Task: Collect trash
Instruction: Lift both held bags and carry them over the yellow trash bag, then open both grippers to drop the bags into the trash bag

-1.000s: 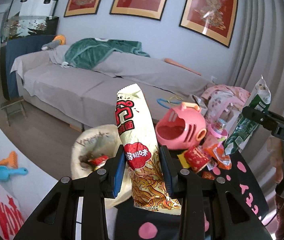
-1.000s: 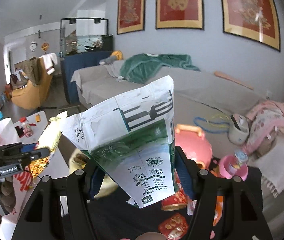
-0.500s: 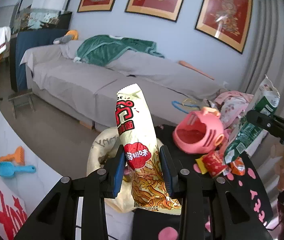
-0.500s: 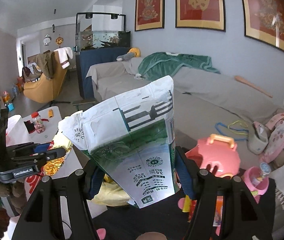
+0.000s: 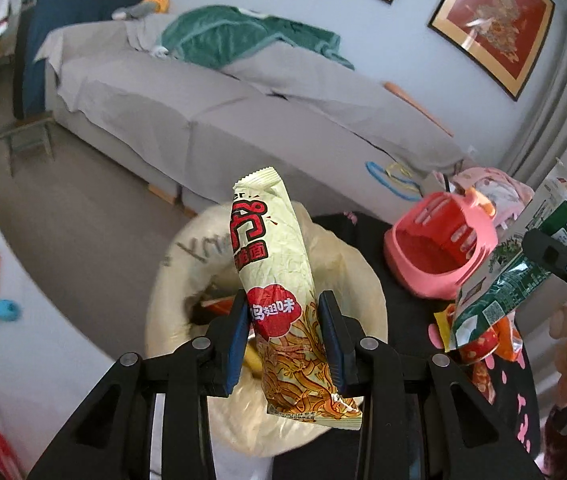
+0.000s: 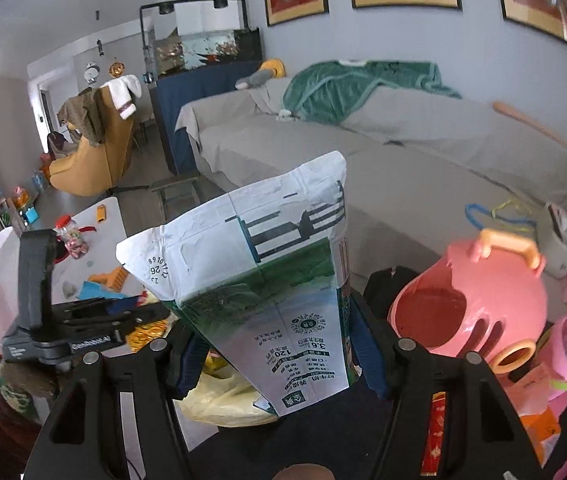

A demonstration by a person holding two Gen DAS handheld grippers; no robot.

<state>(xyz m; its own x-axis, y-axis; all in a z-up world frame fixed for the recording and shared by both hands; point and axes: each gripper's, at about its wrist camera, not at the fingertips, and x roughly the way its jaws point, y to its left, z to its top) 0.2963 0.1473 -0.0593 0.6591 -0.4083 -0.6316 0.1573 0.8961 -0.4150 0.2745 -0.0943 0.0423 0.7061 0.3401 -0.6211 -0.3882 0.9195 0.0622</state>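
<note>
My left gripper (image 5: 285, 334) is shut on a pale yellow snack wrapper (image 5: 279, 280) with red print, held upright above the open mouth of a cream trash bag (image 5: 347, 276) that has wrappers inside. My right gripper (image 6: 279, 354) is shut on a flattened green and white milk carton (image 6: 267, 276), held upright over the black table. The carton also shows in the left wrist view (image 5: 523, 264), to the right of the bag. The bag shows in the right wrist view as yellow plastic (image 6: 223, 400) below the carton, with the left gripper (image 6: 131, 320) at the left.
A pink toy basket (image 5: 439, 252) lies on the black table (image 6: 323, 440) with red and orange wrappers (image 5: 483, 344) beside it. A grey sofa (image 5: 203, 112) stands behind. A white table with toys (image 6: 95, 248) is at the left.
Both grippers have moved left toward the trash bag with their loads. The left wrist view has tipped down, so the bag's mouth now lies under the wrapper.
</note>
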